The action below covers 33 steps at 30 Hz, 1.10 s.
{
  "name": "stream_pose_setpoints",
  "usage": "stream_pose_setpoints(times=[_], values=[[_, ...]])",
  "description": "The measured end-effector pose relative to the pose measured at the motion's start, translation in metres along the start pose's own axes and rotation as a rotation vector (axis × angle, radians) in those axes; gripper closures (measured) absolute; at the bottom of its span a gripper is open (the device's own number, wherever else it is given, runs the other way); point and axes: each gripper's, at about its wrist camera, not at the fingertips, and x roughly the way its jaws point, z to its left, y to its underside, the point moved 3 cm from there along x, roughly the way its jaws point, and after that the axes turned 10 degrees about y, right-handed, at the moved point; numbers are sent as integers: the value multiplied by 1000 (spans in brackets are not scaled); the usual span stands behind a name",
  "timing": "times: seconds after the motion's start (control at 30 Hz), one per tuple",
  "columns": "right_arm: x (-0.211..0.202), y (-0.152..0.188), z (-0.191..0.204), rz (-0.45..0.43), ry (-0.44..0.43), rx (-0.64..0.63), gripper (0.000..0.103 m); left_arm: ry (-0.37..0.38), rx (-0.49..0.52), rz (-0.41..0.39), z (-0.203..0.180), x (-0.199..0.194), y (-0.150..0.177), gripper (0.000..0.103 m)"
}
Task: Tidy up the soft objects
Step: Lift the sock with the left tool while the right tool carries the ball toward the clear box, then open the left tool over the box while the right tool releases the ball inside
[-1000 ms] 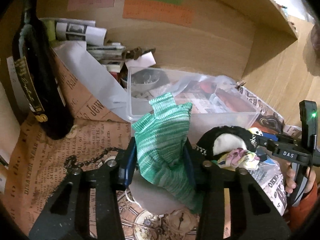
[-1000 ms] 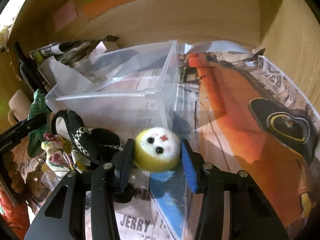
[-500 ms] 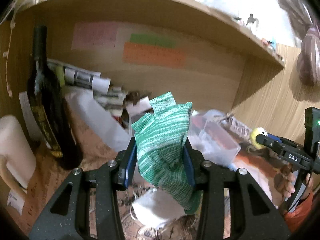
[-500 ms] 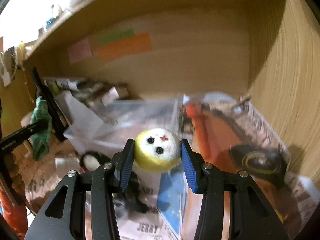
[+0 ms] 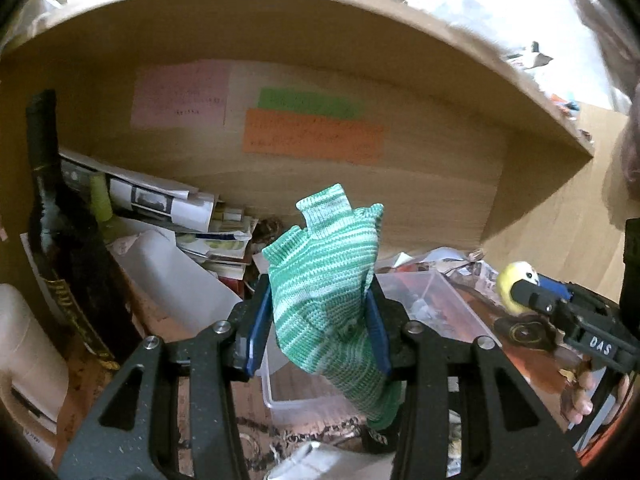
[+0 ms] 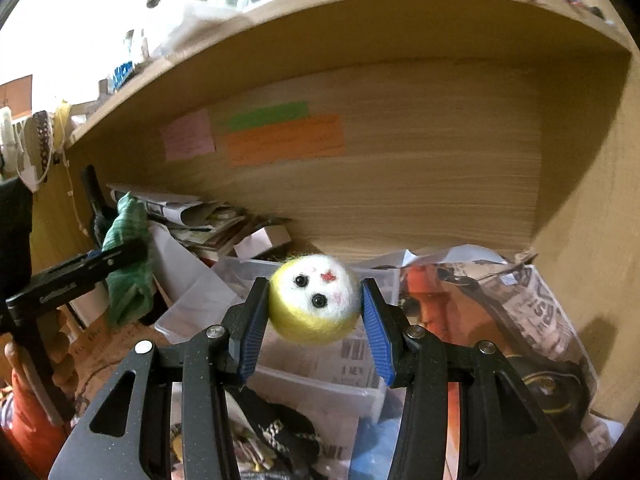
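Observation:
My left gripper is shut on a green-and-white striped knitted sock and holds it up in the air above the clear plastic bin. My right gripper is shut on a yellow-and-white felt ball with a face, raised over the same bin. The left wrist view shows the felt ball at the right. The right wrist view shows the sock at the left. A black-and-white sock lies below the right gripper.
A dark bottle stands at the left. Papers and boxes pile against the wooden back wall with sticky notes. Newspaper covers the surface at the right. A shelf board hangs overhead.
Both grippers have lifted with their loads: the bin and desk clutter dropped lower in both views, and the shelf's underside and back wall now fill the upper frames.

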Motion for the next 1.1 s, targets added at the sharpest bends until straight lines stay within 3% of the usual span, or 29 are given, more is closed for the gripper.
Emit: stream_pose_setpoints(times=[0.33,0.67,0.73,0.83,0.9,1.03,1.1], values=[[48,6,15,116,10,-73,60,-3,-8,155,6,57,8,61],[96,27,14,269,56,-123,60,45,-3,347,5,100,31,61],[100,30,14,281,67,-129,60,37,10,362,3,103,33,59],[102,32,14,286,82,-142,60,18,36,378,-2,110,37,48],[102,31,16,288,77,-149,58,12,46,379,-3,111,39,45],[97,28,16,266,76,-147,41,8,48,376,-5,109,38,38],[91,25,16,250,72,-146,39,6,46,364,-6,106,36,36]])
